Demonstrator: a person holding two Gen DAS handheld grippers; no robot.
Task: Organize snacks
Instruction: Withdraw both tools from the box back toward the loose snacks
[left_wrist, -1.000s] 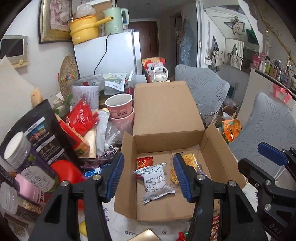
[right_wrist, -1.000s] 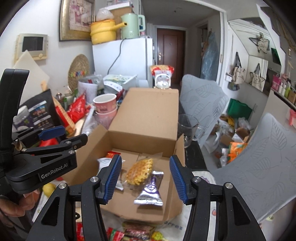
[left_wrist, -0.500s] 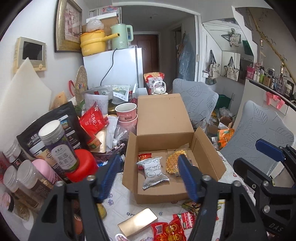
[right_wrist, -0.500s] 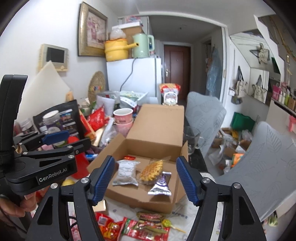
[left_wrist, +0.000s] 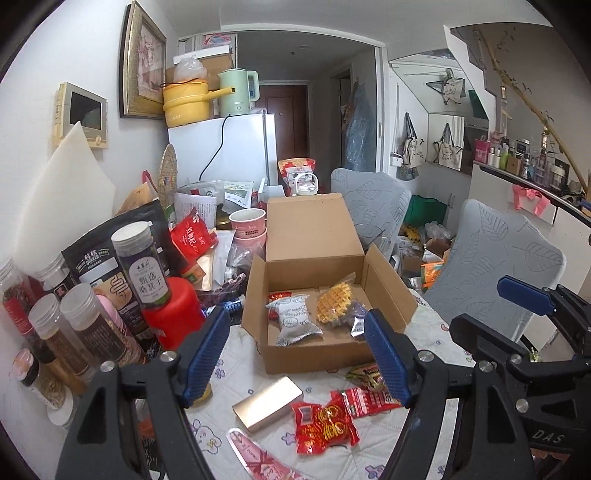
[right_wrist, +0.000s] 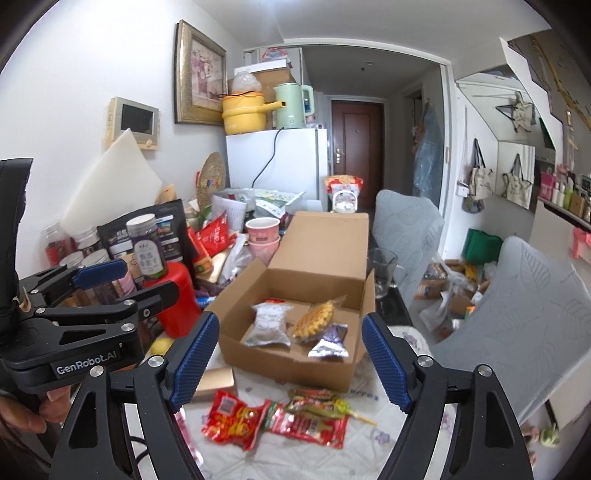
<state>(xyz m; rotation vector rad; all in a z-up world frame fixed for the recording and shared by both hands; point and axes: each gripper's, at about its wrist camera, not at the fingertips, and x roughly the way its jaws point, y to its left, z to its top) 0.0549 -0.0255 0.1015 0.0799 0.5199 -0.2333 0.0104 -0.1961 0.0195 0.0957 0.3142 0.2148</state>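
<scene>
Above the tabletop (left_wrist: 236, 363), both spread wide and holding nothing — left hand-held gripper (left_wrist: 295, 356), right hand-held gripper (right_wrist: 290, 363) — with cardboard box (left_wrist: 314, 354) just beyond, waffle snack (left_wrist: 334, 301) inside, red packets (right_wrist: 236, 417) loose in front.

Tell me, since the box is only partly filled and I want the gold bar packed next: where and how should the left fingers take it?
Grip the gold bar across its narrow width, on the two long edges near the middle. Come from above with the left gripper, turned to match the bar's diagonal lie. It rests flat on the tablecloth, so only the long sides offer purchase. The red snack packet lies close on its right.
</scene>
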